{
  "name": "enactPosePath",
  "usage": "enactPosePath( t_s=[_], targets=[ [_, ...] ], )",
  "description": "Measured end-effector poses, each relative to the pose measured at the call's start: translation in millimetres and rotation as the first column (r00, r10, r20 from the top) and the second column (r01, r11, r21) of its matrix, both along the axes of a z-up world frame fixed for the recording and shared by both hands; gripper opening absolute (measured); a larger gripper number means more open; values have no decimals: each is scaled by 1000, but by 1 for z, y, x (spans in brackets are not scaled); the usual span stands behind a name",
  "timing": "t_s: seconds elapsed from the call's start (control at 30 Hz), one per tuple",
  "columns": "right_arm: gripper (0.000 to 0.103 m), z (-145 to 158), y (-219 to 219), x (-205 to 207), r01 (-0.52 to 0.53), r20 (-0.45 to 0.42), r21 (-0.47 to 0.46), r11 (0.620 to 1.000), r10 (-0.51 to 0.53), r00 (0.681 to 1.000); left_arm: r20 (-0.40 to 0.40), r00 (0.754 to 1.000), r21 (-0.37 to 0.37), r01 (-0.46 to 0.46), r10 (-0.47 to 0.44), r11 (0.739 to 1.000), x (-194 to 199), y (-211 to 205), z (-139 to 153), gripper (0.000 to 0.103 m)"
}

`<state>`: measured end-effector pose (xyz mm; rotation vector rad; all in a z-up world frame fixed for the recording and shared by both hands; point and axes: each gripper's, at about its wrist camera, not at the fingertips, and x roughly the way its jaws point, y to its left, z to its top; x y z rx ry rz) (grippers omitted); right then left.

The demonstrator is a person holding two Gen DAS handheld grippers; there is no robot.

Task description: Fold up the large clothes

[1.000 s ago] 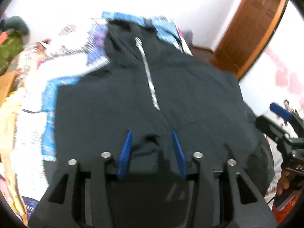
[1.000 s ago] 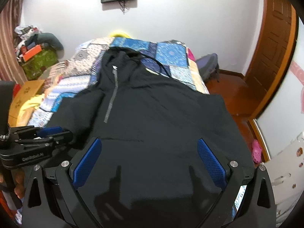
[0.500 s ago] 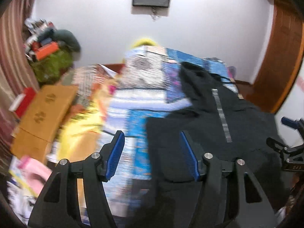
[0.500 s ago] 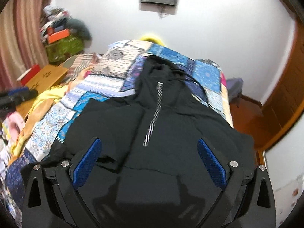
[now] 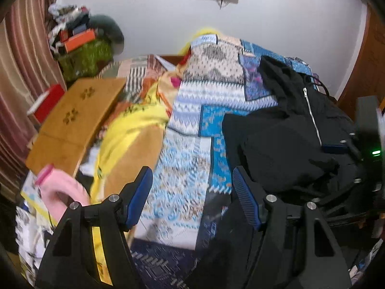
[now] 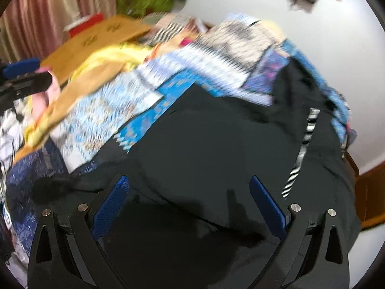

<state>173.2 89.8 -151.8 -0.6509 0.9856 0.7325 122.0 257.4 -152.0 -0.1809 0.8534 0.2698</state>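
Observation:
A black hooded zip-up jacket (image 5: 284, 139) lies spread on the patchwork bedspread (image 5: 207, 101), hood at the far end, silver zipper (image 5: 312, 115) down its front. It also fills the right wrist view (image 6: 216, 144), with the zipper (image 6: 300, 149) at the right. My left gripper (image 5: 192, 192) is open and empty, over the bedspread just left of the jacket's edge. My right gripper (image 6: 187, 197) is open and empty, over the jacket's lower left part. The right gripper also shows at the right edge of the left wrist view (image 5: 349, 149).
Yellow cloth (image 5: 130, 130), a brown cardboard sheet (image 5: 77, 115) and a pink item (image 5: 60, 192) lie left of the bed. A pile of bags and boxes (image 5: 81, 45) stands by the curtain. A wooden door (image 5: 365, 72) is at the right.
Both grippers have swung left. The left one moved off the jacket's hem to over the bedspread and opened wider. The right one now faces the jacket's left side. The jacket has not moved.

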Motion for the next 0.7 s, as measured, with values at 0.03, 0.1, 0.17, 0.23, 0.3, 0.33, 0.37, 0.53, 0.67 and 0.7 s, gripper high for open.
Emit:
enactPosePath(
  t_s=[0.03, 0.1, 0.17, 0.23, 0.3, 0.33, 0.37, 0.53, 0.67, 0.7],
  targets=[
    [99, -10, 8, 1, -18, -27, -37, 999, 17, 999, -7, 1000, -18, -6, 6, 1000, -1, 2, -5, 68],
    [99, -26, 18, 4, -44, -62, -101, 994, 38, 997, -20, 1000, -49, -16, 15, 999, -6, 4, -13, 68],
    [98, -39, 25, 7, -64, -84, -145, 987, 52, 995, -42, 999, -81, -24, 21, 996, -9, 6, -24, 68],
    [98, -50, 33, 10, -81, -91, -183, 980, 65, 994, -69, 997, -94, -35, 29, 995, -12, 7, -35, 68],
    [98, -61, 41, 10, -81, -83, -210, 974, 65, 994, -93, 995, -107, -49, 39, 993, -13, 8, -44, 68],
    [98, -67, 44, 11, -79, -79, -217, 973, 63, 995, -105, 993, -122, -58, 45, 991, -15, 10, -49, 68],
    [98, -71, 47, 12, -75, -71, -220, 973, 61, 996, -112, 992, -134, -63, 48, 989, -15, 11, -52, 68],
    [72, -78, 53, 13, -60, -10, -217, 974, 59, 998, -136, 990, -145, -69, 50, 987, -18, 10, -59, 68],
    [43, -72, 50, 15, -42, -3, -176, 984, 42, 999, -143, 989, -145, -64, 44, 987, -15, 8, -59, 68],
    [29, -69, 49, 16, -37, 5, -168, 985, 39, 999, -142, 989, -151, -64, 43, 986, -15, 7, -59, 68]
  ],
)
